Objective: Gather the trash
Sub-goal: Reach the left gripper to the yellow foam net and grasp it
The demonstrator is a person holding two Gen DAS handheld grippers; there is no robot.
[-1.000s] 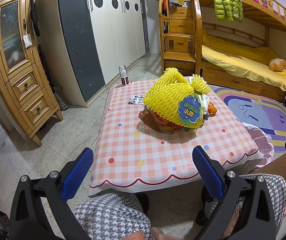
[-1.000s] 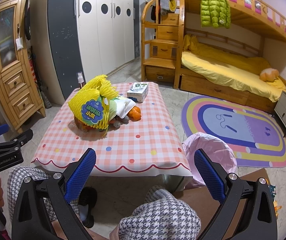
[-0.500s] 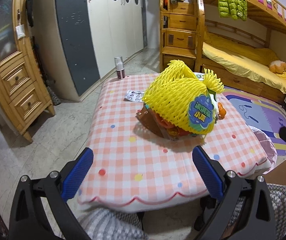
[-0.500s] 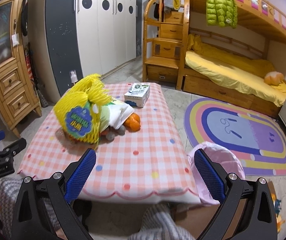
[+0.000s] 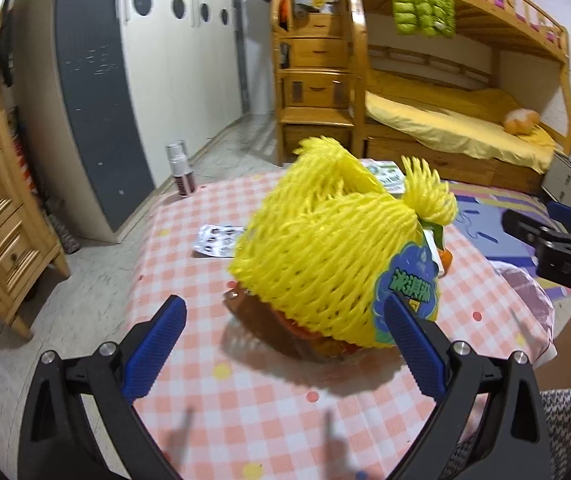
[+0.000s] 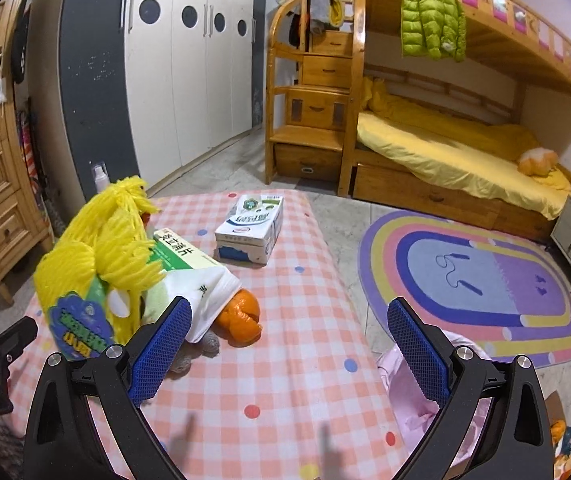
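Note:
A pile of trash lies on the pink checked table [image 5: 269,408]. A yellow foam fruit net [image 5: 325,248] with a blue-green label covers brown and red wrappers. My left gripper [image 5: 285,344] is open and empty, just in front of the net. In the right wrist view the net [image 6: 101,256] sits at the left, with a green and white box [image 6: 181,256], a white bag, orange peel [image 6: 241,320] and a blue and white carton [image 6: 251,228] beside it. My right gripper [image 6: 289,352] is open and empty above the table [image 6: 285,400].
A pink bin bag [image 6: 437,396] hangs at the table's right edge. A blister pack [image 5: 215,236] and a spray can [image 5: 181,174] sit at the far left of the table. A wooden cabinet, wardrobe, bunk bed and rainbow rug [image 6: 477,280] surround it.
Both grippers have moved forward over the table, closer to the trash pile. Both stay open and empty.

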